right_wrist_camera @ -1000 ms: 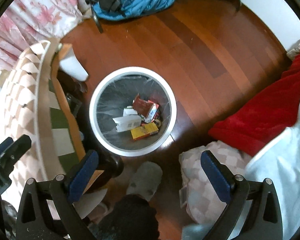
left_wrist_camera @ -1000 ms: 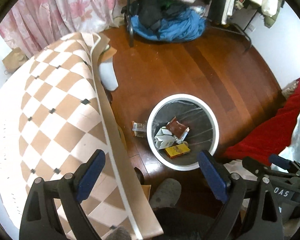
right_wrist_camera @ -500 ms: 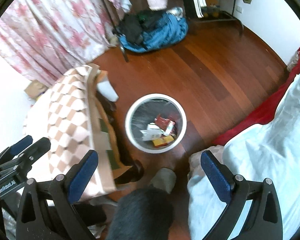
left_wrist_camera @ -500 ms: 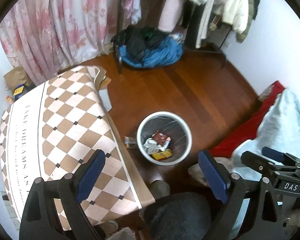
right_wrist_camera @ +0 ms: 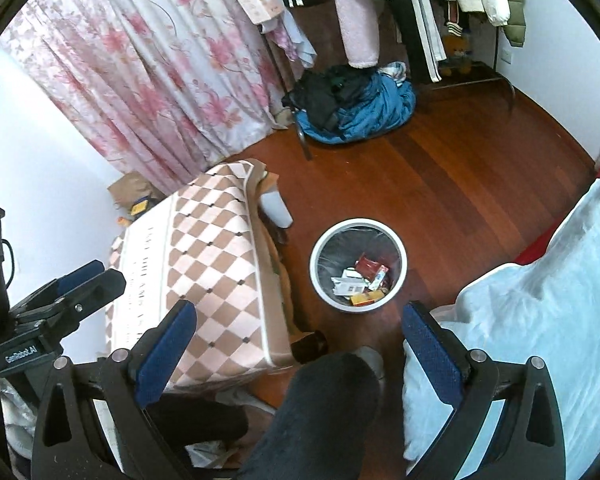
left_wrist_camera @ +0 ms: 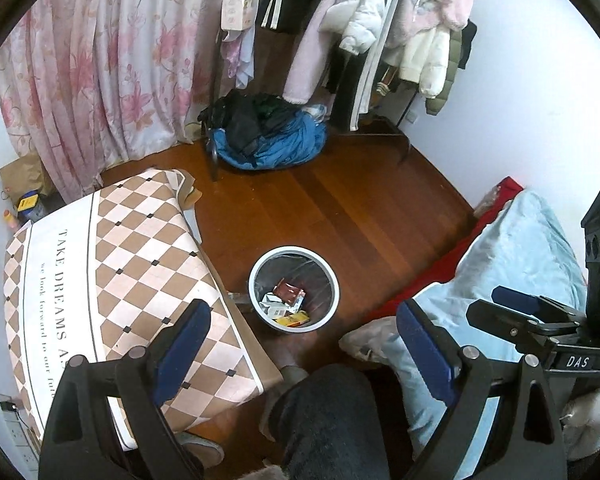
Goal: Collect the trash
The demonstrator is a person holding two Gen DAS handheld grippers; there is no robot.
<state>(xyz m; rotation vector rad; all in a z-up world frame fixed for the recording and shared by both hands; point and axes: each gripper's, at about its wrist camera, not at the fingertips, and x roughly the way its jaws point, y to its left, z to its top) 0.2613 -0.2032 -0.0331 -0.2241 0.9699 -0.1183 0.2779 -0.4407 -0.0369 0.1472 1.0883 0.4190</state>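
Both tools, left (left_wrist_camera: pixel 300 352) and right (right_wrist_camera: pixel 298 344), gape empty; a wrapper (left_wrist_camera: pixel 238 298) beside the bin (left_wrist_camera: pixel 256 304) risks being overlooked.

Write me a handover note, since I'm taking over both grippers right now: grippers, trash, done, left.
Left gripper: open, holding nothing.
Right gripper: open, holding nothing; both well above the floor.
Bin: on the floor between the checkered table and the bed.
Done: cartons and wrappers lie in the bin.
Left: one small wrapper lies on the floor at the bin's table side; pick it up.
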